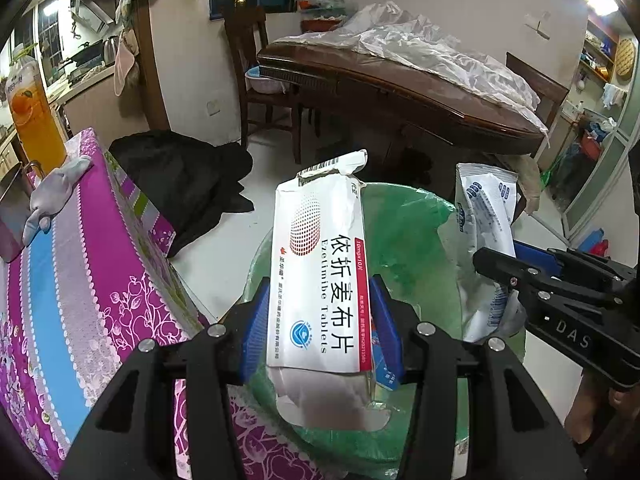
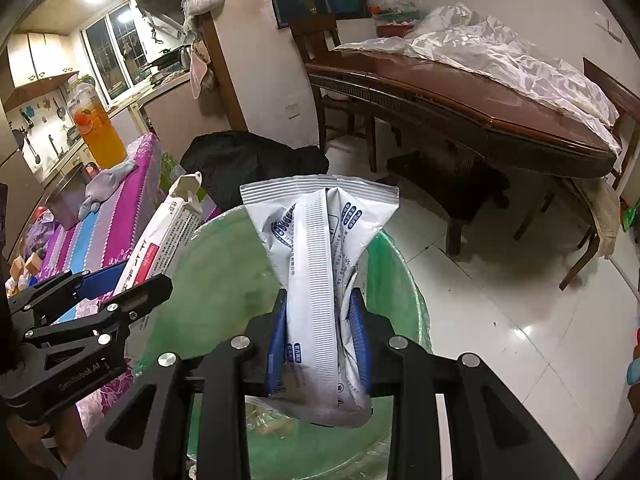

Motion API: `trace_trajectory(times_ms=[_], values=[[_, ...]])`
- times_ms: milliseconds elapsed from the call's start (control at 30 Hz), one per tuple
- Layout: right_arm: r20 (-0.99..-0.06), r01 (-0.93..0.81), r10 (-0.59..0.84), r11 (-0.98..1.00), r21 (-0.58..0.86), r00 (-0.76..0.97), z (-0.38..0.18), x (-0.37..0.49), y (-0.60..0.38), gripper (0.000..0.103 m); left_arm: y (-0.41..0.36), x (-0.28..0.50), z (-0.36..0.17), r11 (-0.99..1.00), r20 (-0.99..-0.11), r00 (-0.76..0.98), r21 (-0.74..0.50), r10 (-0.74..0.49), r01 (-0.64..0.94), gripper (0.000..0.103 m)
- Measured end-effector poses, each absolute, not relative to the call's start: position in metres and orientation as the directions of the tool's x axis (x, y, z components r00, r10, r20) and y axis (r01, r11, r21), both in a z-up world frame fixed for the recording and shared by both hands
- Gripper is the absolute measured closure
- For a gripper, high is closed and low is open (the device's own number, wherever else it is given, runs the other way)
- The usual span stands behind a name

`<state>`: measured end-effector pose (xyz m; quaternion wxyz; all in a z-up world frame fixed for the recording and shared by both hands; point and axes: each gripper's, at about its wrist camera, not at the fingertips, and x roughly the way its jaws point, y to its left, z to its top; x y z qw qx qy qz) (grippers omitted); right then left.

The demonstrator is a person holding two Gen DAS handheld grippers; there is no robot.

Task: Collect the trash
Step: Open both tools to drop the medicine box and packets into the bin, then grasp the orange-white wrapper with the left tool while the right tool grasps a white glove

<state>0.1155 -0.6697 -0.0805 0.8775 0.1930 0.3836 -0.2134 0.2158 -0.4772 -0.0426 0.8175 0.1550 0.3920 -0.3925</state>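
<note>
Item 1: flattened white cardboard tablet box with red stripe and torn flaps [image 1: 320, 276], pinched upright in the left tongs [image 1: 320, 328], above the round bin lined with a green plastic bag [image 1: 404, 232].

Item 2: crumpled white-and-blue foil sachet [image 2: 320, 280], clamped in the right tongs [image 2: 320, 340], over the same bin's middle.

Handling advice: release each only while well inside the rim; the box sits nearer the edge beside the purple floral-clothed surface [image 1: 80, 264], so shift it inward first.

Glossy white tile floor [image 2: 500, 320], dark wooden dining table [image 2: 460, 108], wooden chair [image 1: 256, 80], whitish walls, perhaps a kitchen window [image 2: 116, 52].
</note>
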Motion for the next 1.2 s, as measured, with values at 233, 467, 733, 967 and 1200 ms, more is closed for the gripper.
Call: trace_trajectory(times_ms=[233, 467, 733, 967, 1200], values=[[-0.745, 0.534, -0.234, 0.824, 0.188, 0.624, -0.081, 0.114, -0.674, 0.046, -0.480, 0.219, -0.044, 0.654, -0.764, 0.401, -0.036, -0.505, 0.756, 0.038], [-0.729, 0.542, -0.248, 0.817, 0.197, 0.638, -0.076, 0.109, -0.679, 0.046, -0.479, 0.223, -0.048, 0.666, -0.768, 0.411, -0.028, -0.492, 0.745, 0.032], [-0.731, 0.537, -0.241, 0.820, 0.197, 0.638, -0.078, 0.111, -0.677, 0.046, -0.480, 0.222, -0.048, 0.663, -0.766, 0.414, -0.021, -0.491, 0.748, 0.032], [-0.708, 0.536, -0.267, 0.824, 0.184, 0.654, -0.068, 0.109, -0.670, 0.043, -0.474, 0.221, -0.048, 0.664, -0.766, 0.415, -0.022, -0.491, 0.747, 0.032], [-0.617, 0.442, -0.232, 0.872, 0.211, 0.752, -0.038, 0.115, -0.625, 0.030, -0.414, 0.235, -0.042, 0.724, -0.755, 0.470, -0.009, -0.458, 0.690, 0.028]])
